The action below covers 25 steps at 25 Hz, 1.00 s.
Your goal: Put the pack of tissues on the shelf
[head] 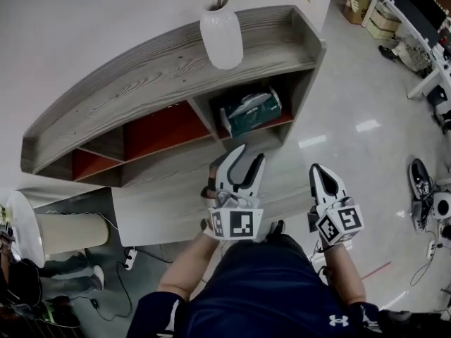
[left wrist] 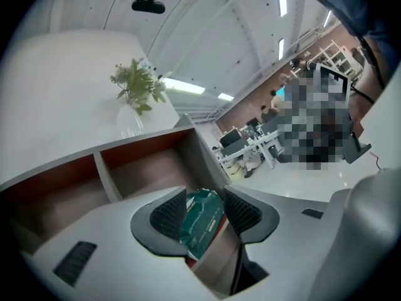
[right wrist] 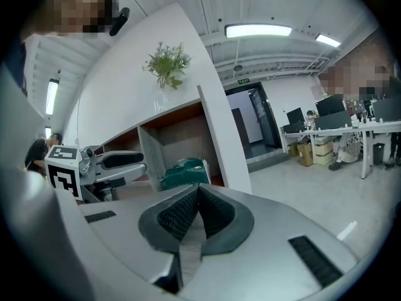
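Observation:
The green pack of tissues (head: 250, 111) lies in the right-hand compartment of the wooden shelf (head: 155, 72), clear of both grippers. My left gripper (head: 248, 155) hangs just in front of that compartment, its jaws open and nothing between the pads. In the left gripper view the pack (left wrist: 202, 221) shows through the gap of the left gripper (left wrist: 203, 196), further back on the red shelf board. My right gripper (head: 317, 169) is held lower right of the shelf, shut and empty. In the right gripper view the right gripper (right wrist: 197, 190) points toward the pack (right wrist: 183, 173).
A white vase (head: 222, 37) with a green plant stands on the shelf top above the pack's compartment. The compartments to the left have red floors (head: 158, 129). A white cylinder (head: 70, 232) stands at the lower left. Office desks (head: 416, 13) lie far right across a glossy floor.

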{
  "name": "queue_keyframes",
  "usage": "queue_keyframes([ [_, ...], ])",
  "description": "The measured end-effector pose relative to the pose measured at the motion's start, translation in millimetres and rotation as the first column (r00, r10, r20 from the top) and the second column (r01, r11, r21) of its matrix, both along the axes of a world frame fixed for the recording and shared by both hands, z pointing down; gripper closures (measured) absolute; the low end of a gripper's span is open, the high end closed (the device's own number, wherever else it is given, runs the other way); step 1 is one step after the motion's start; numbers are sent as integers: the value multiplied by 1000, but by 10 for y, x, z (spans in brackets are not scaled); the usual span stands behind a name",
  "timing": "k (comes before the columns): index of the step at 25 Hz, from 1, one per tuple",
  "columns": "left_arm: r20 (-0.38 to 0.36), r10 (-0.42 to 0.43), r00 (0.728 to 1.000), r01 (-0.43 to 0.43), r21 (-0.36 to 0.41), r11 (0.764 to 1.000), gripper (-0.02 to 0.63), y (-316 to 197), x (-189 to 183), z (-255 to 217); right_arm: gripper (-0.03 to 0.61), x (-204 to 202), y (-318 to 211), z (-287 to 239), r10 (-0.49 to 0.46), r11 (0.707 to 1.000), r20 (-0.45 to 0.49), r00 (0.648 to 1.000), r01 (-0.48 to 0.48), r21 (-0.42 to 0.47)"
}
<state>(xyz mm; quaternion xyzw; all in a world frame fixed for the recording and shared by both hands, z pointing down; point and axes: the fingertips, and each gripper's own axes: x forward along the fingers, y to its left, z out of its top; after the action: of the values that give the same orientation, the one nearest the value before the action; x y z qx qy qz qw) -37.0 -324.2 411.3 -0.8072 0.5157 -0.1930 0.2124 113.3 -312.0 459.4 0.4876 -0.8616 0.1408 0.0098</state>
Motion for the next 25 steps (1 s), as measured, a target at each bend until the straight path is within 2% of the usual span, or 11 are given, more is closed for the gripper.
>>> queue_keyframes([
  [7,-94,-31,995,31,-2,1000,510,223,-77,-101,568,-46,103,-231,-31,996,-17,999,33,80],
  [11,-83,-6,997,7,13,1000,541,379,-53,-188,568,-35,224,-348,-38,993,-6,999,38,110],
  [18,-107,-1,994,1,5,1000,555,574,-42,-221,568,22,379,-502,-34,987,-1,999,34,157],
  [25,-120,-10,993,13,29,999,555,712,-60,-297,568,26,498,-627,-35,980,-11,999,36,195],
])
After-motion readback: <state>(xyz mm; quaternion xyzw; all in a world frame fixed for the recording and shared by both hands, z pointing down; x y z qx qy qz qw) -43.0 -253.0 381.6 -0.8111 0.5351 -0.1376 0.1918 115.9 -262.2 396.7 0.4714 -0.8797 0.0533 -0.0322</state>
